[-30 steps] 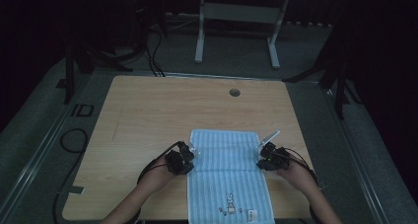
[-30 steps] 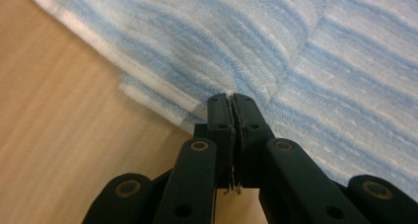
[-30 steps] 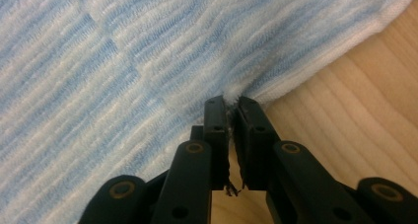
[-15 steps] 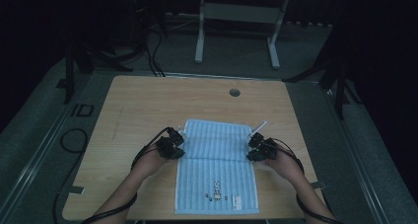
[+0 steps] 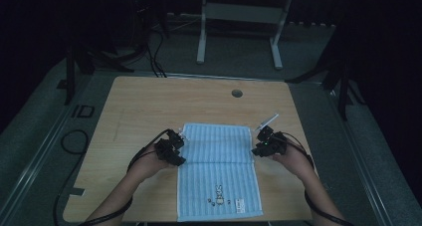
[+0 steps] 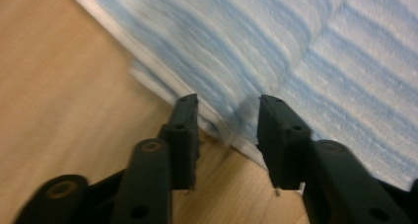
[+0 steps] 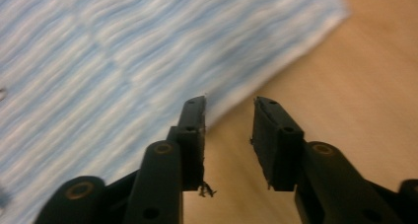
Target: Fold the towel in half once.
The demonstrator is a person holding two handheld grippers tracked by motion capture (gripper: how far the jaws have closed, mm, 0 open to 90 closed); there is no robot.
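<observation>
Towel (image 5: pixel 219 169): pale blue with stripes, lying flat on the bench (image 5: pixel 149 106), toward the near edge and a little right of the middle. Its near end reaches the bench's near edge. A fold line runs across it between the two claws, and the far part looks doubled over.
Print: a small figure (image 5: pixel 219 192) and a white tag (image 5: pixel 241 204) sit near the towel's near end.
Left claw (image 5: pixel 178 147): at the towel's left edge, by the fold. Its jaws have just been opening and now stand apart. In the left gripper view the towel's layered edge (image 6: pixel 217 120) lies in the gap between them, unpinched. Released.
Right claw (image 5: pixel 257 149): at the towel's right edge, across from the left one. Its jaws have just been opening too. In the right gripper view the towel's edge (image 7: pixel 231 103) lies just past the tips, with bare wood between them. Released.
Bench: light wood, with a round hole (image 5: pixel 237 93) near its far edge.
Floor: cables (image 5: pixel 154 61) and a white stand (image 5: pixel 239 17) beyond the bench.
</observation>
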